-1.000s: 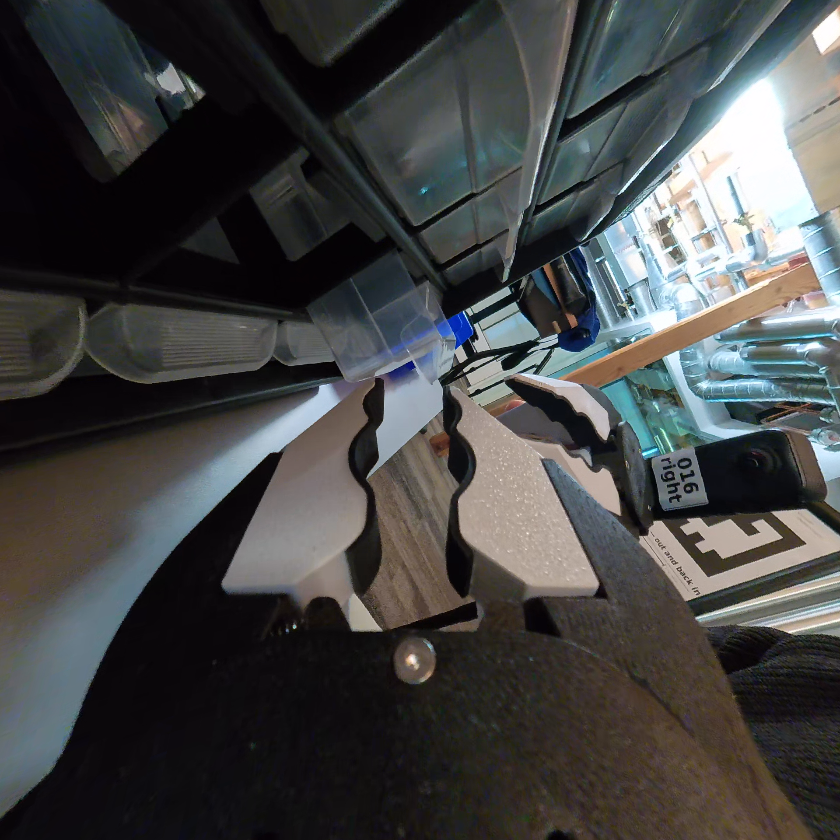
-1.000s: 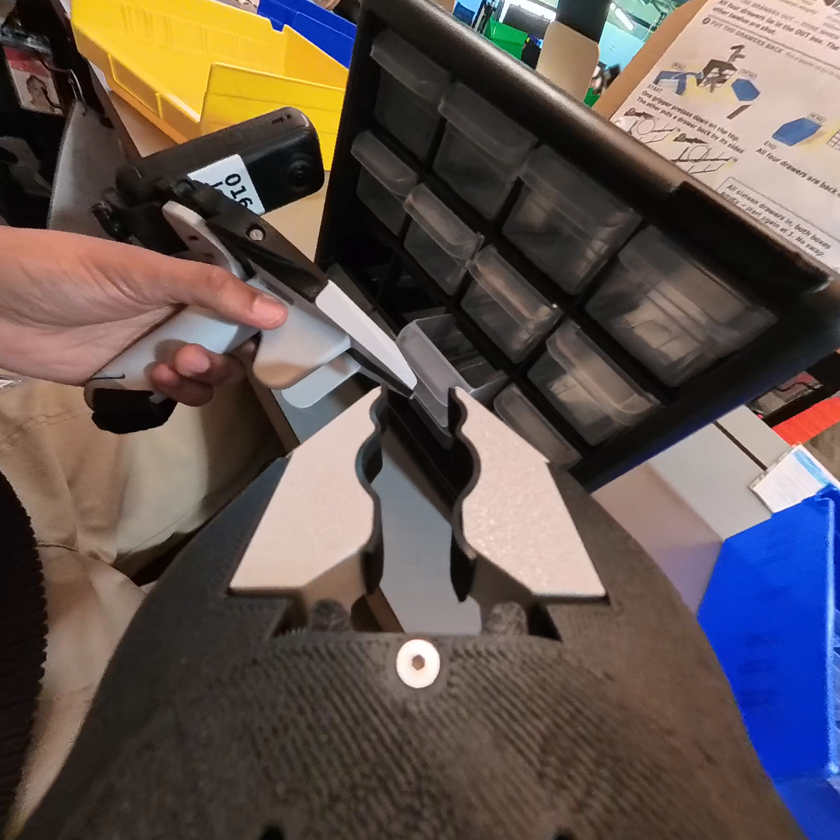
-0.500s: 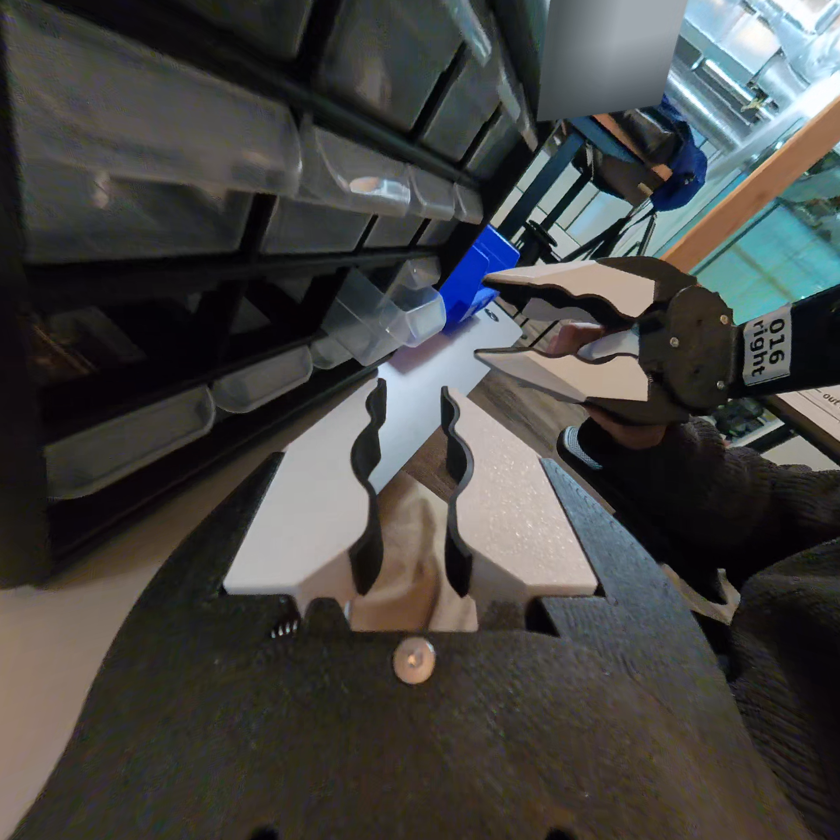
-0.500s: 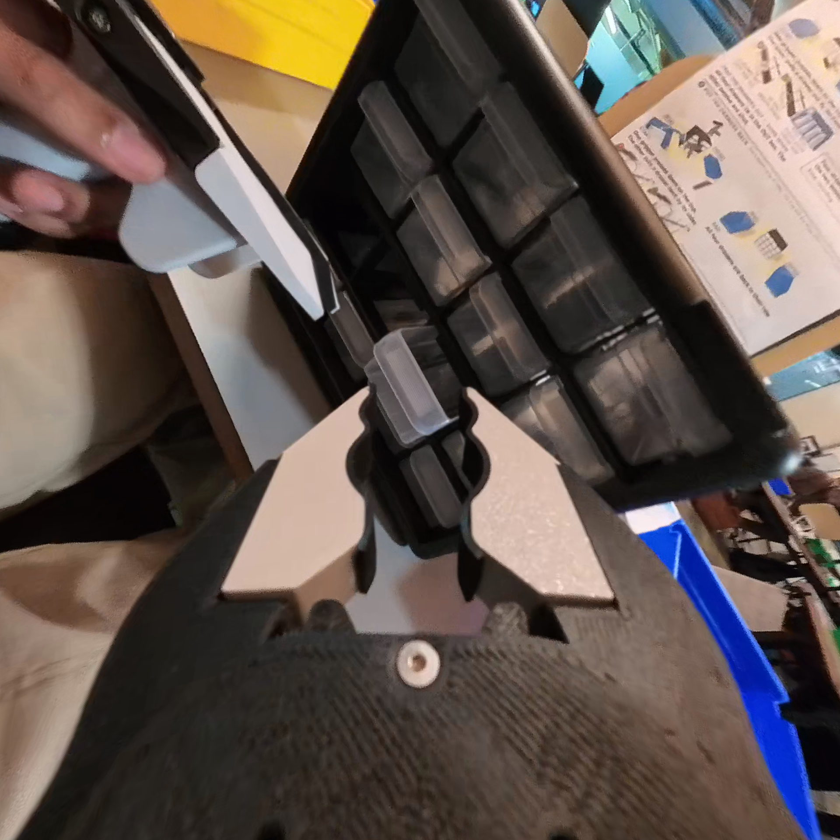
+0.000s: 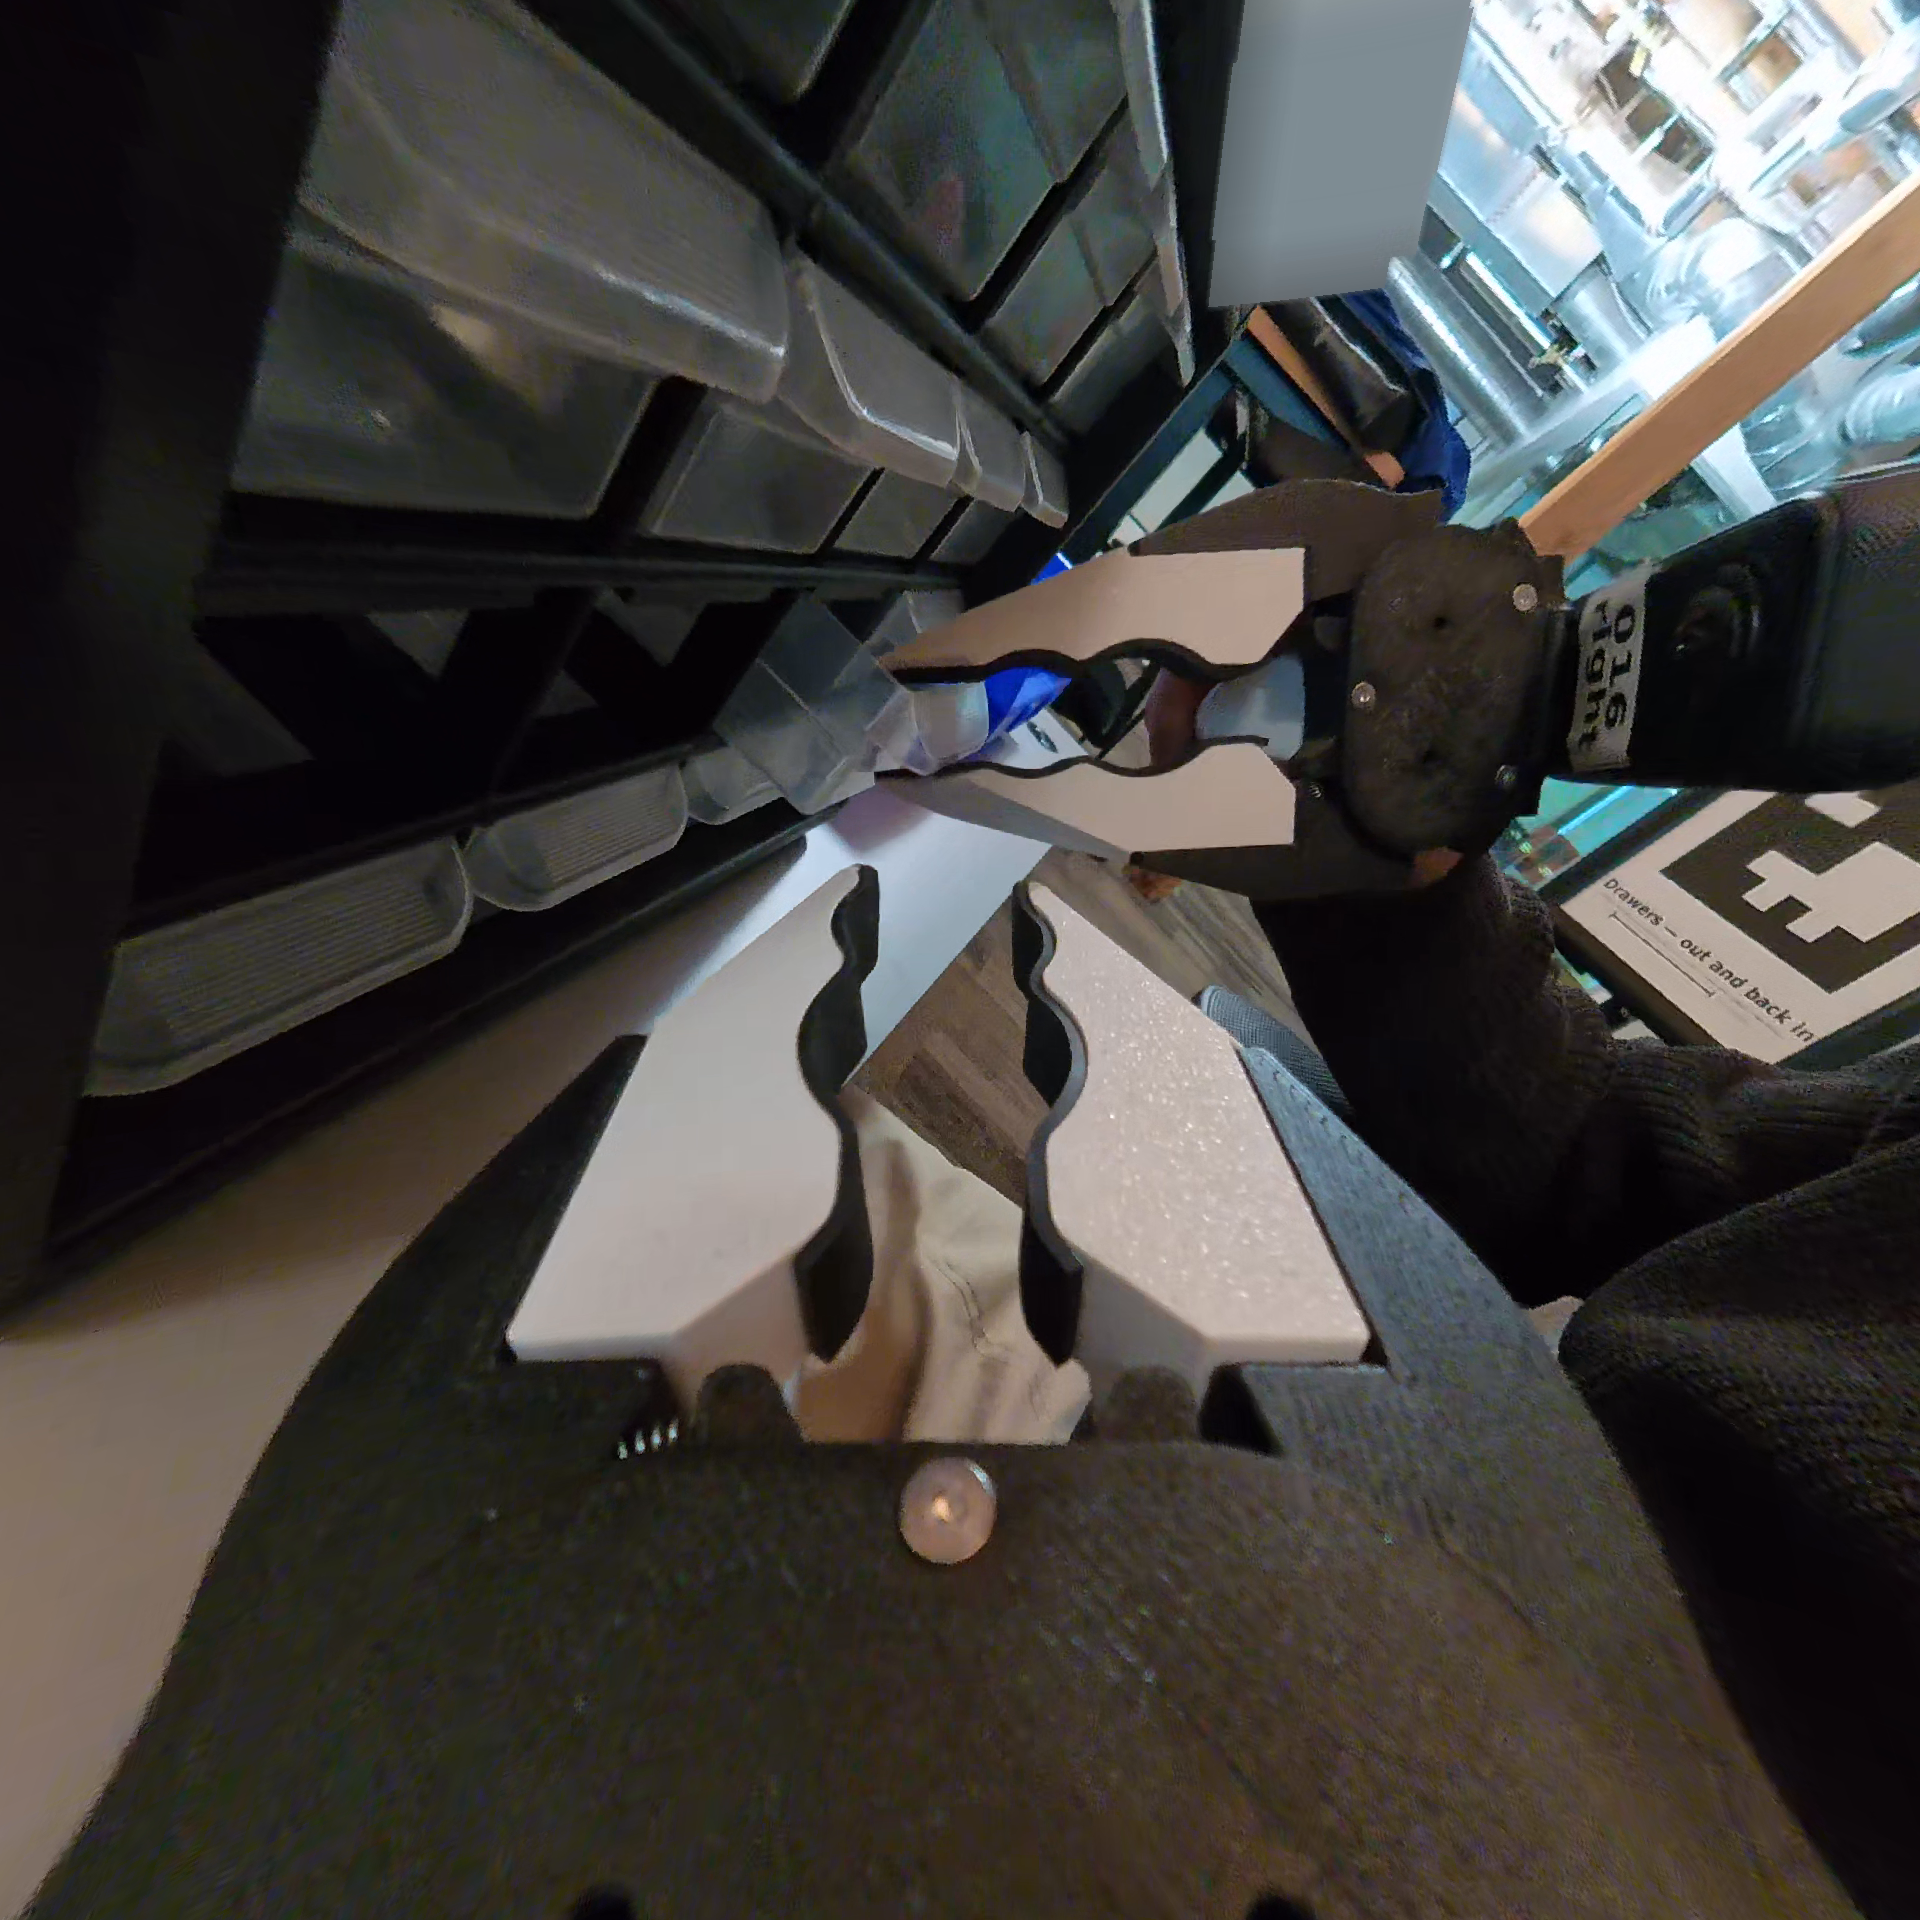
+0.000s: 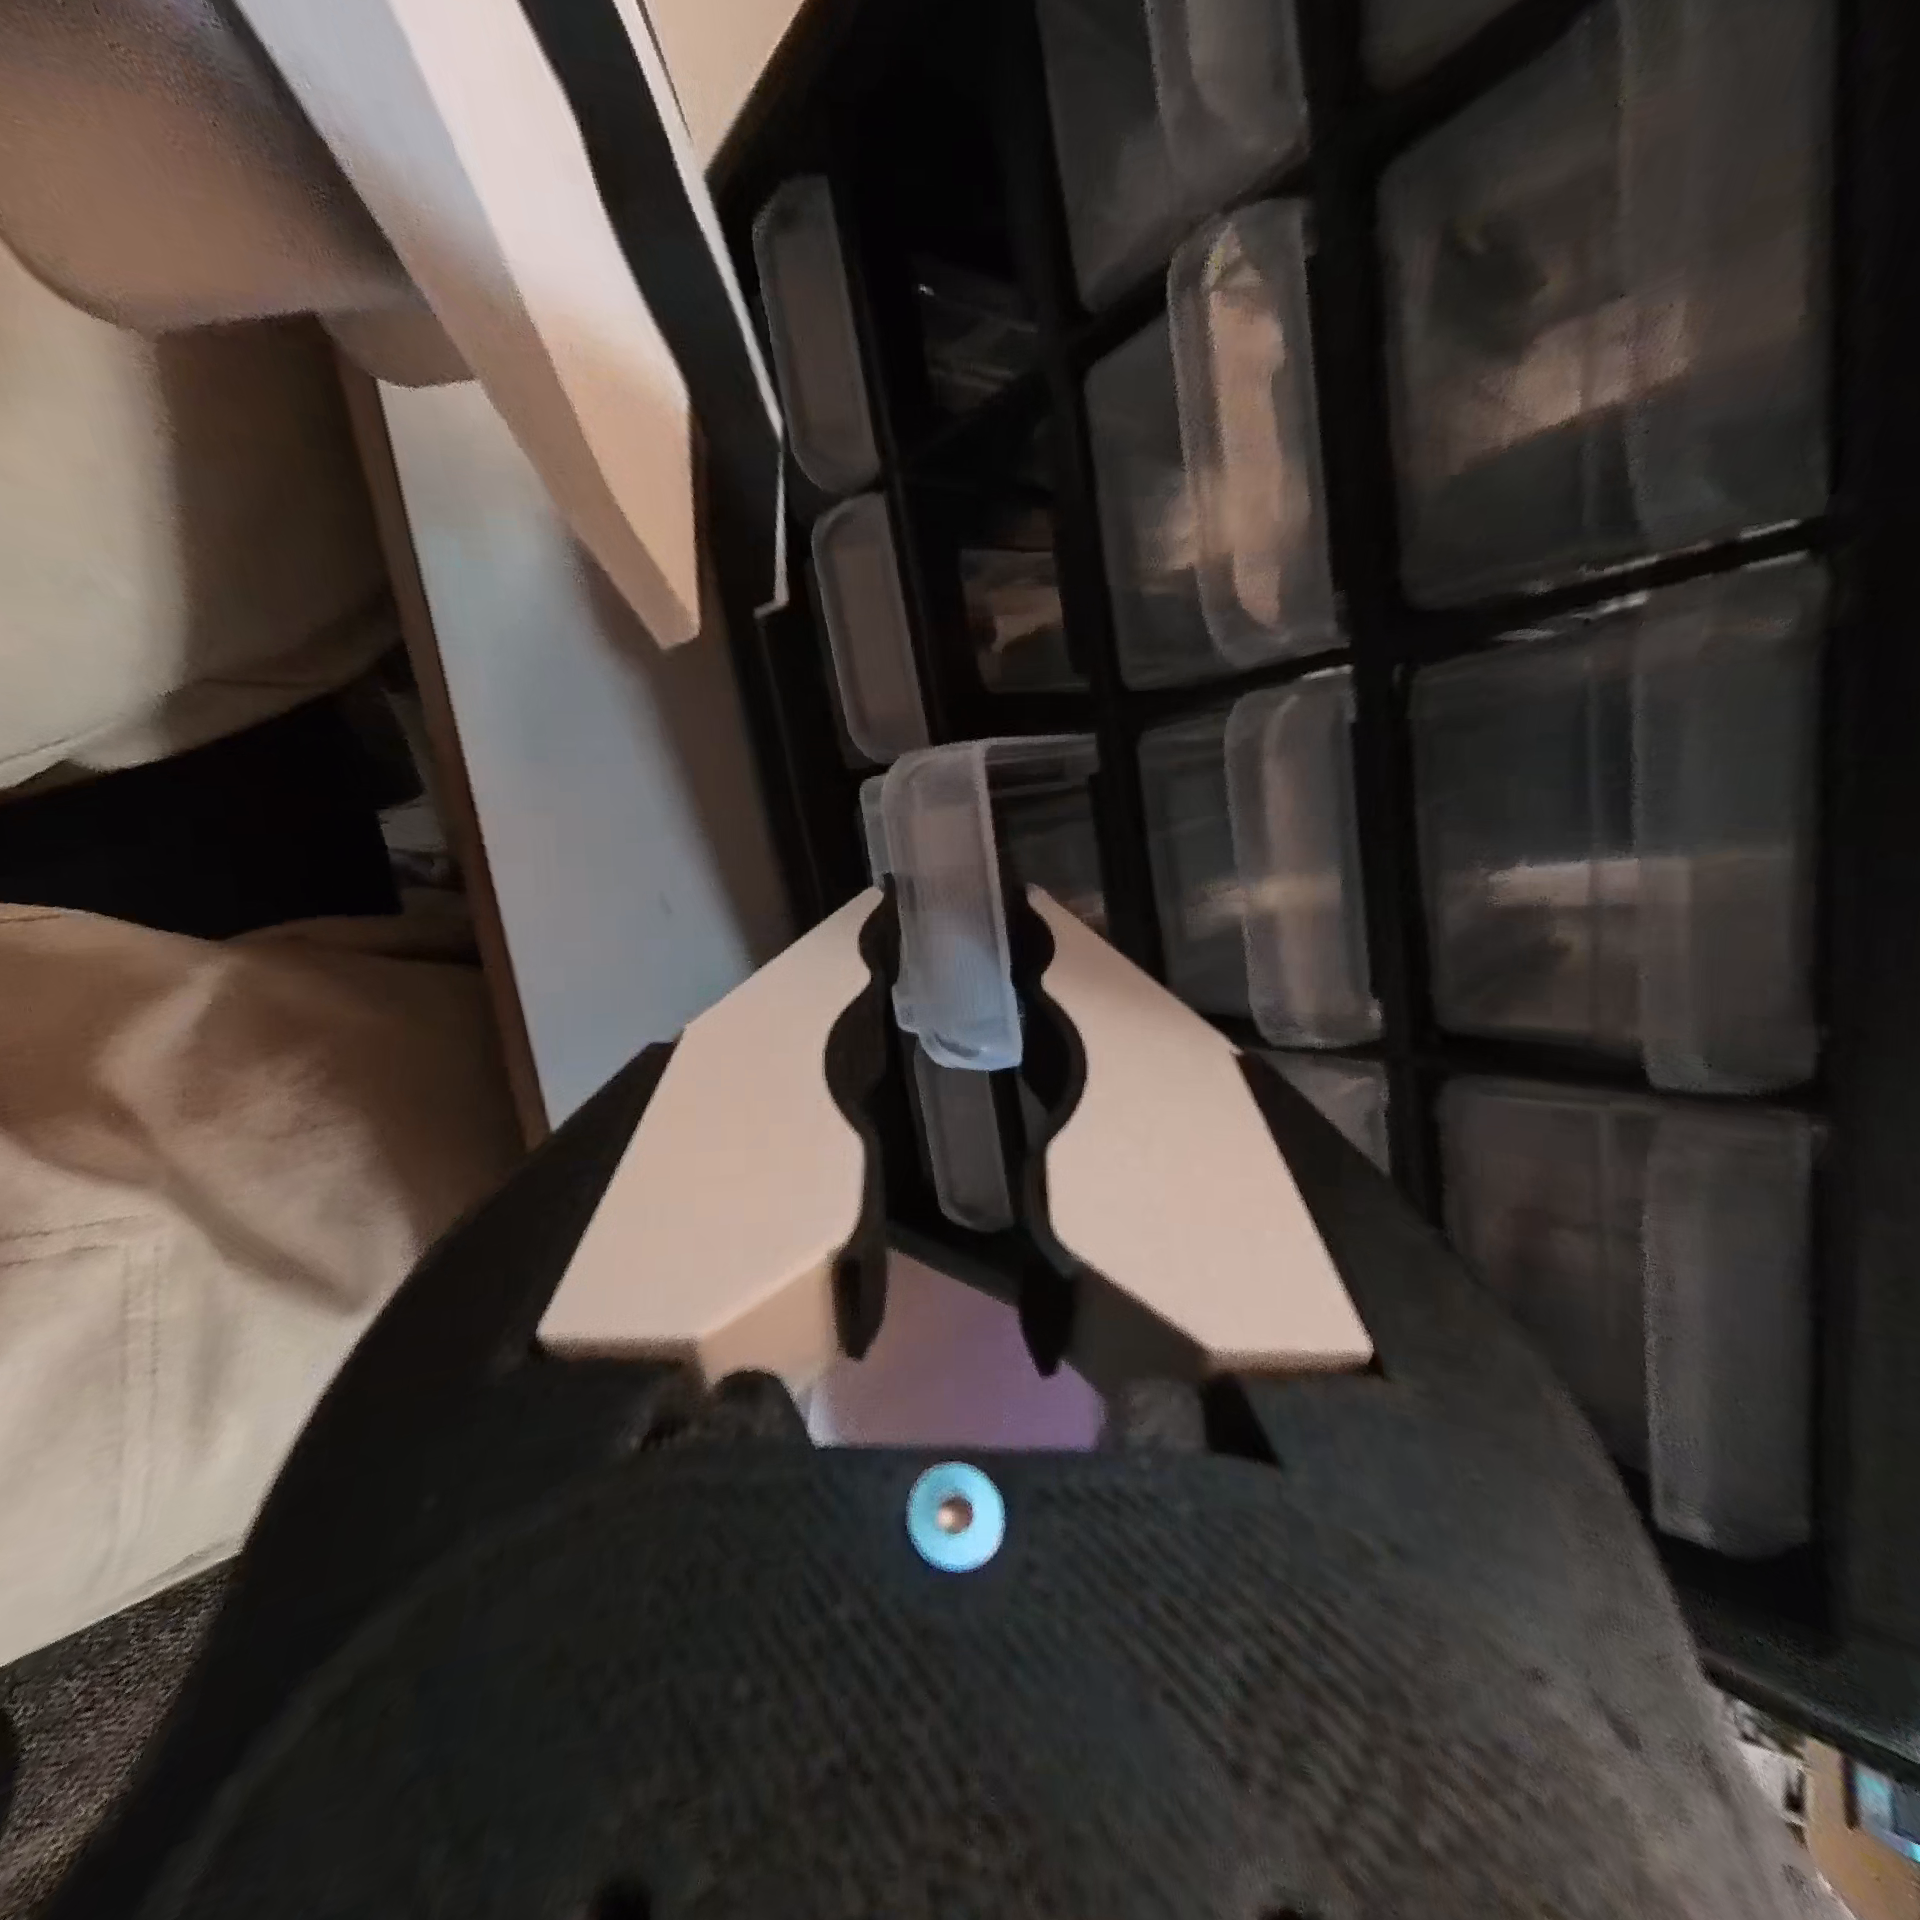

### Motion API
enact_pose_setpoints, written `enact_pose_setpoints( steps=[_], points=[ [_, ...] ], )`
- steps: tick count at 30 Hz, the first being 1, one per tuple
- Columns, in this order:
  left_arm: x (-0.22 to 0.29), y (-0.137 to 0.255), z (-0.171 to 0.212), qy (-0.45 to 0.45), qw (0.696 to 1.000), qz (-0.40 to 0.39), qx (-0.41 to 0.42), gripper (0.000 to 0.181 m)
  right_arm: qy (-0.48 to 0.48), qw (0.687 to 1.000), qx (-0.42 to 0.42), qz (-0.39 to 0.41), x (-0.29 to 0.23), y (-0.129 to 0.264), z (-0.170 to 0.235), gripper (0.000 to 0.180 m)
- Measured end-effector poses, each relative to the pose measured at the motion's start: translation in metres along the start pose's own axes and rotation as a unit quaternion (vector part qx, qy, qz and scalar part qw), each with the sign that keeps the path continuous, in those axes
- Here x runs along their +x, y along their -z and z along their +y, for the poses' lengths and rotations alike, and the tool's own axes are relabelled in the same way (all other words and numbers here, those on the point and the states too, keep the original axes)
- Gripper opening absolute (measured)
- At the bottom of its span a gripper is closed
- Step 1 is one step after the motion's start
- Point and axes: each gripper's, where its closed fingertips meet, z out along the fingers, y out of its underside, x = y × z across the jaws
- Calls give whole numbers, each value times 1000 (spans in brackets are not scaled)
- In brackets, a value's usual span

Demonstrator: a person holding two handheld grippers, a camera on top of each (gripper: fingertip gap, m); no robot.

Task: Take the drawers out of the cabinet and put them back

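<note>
A black cabinet (image 5: 727, 135) of clear plastic drawers fills the left of the left wrist view and the right of the right wrist view (image 6: 1371, 644). One clear drawer (image 5: 821, 717) sticks part-way out of a low row. My right gripper (image 6: 956, 904) is shut on this drawer's front handle (image 6: 951, 935). It also shows in the left wrist view (image 5: 904, 717), with its tips on the drawer. My left gripper (image 5: 940, 883) is open and empty, low beside the cabinet front. One of its fingers (image 6: 582, 343) shows blurred at the upper left of the right wrist view.
Dark empty slots (image 5: 416, 707) lie left of the pulled drawer. The cabinet stands on a white table (image 5: 156, 1403). A blue bin (image 5: 1023, 686) is behind the right gripper. A printed sign (image 5: 1766, 935) stands at right. A dark sleeve (image 5: 1507, 1091) is close by.
My right gripper has moved in onto the part-out drawer and closed on its front. My left gripper stays open and has drawn back a little from the cabinet.
</note>
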Motion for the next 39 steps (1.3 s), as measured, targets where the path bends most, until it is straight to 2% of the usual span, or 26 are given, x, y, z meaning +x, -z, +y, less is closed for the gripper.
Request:
enact_pose_setpoints(
  steps=[7,18,30,39],
  points=[
    [-1,0,-1,7,1000,2,6,21,18,999,22,-34,-15,14,0,19],
    [2,-2,4,22,1000,12,6,19,35,986,59,-152,-49,46,-3,17],
    [4,-3,8,27,999,17,0,20,-23,961,110,-255,-63,90,-24,16],
    [3,-4,9,35,999,19,-1,20,-64,950,141,-270,-51,103,-23,17]
  ],
)
